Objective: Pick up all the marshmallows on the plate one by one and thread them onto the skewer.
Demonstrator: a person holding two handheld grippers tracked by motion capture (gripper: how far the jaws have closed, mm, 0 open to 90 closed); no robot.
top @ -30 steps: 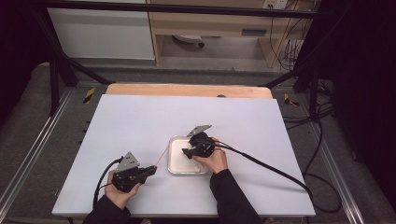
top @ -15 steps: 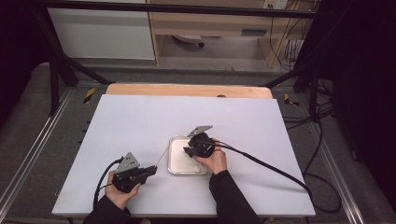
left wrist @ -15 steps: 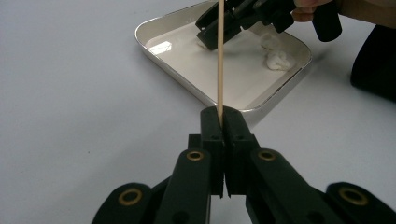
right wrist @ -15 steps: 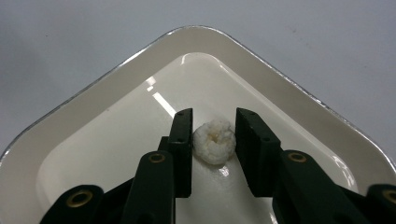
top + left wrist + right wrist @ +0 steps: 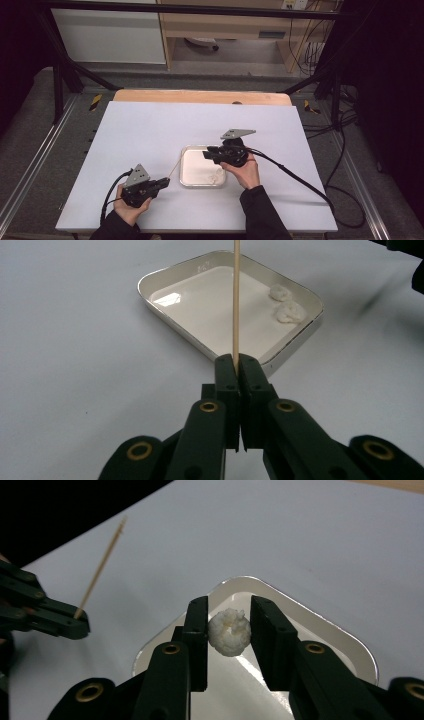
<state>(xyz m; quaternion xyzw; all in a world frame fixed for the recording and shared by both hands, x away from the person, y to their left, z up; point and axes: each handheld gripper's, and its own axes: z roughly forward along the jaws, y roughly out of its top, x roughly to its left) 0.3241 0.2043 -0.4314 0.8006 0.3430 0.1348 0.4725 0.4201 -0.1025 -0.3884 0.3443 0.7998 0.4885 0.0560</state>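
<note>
My left gripper (image 5: 238, 360) is shut on the lower end of a thin wooden skewer (image 5: 235, 300), which points away toward the white tray (image 5: 200, 310). In the high view this gripper (image 5: 165, 182) rests left of the tray (image 5: 195, 167). My right gripper (image 5: 229, 611) hangs above the tray (image 5: 320, 635). Its jaws have just been closing and now press on a small white lump (image 5: 229, 631) from both sides. Two more white lumps (image 5: 290, 312) lie in the tray's far corner. The right gripper (image 5: 206, 155) points left over the tray's far edge.
The tray sits near the front middle of a white table top (image 5: 150, 130) with a wooden strip (image 5: 200, 96) along the far edge. Cables (image 5: 300, 180) trail from both grippers. Dark frame rails and floor surround the table.
The right gripper has risen from the tray and shifted a little to the right, carrying the white lump. The left gripper and the skewer have stayed put.
</note>
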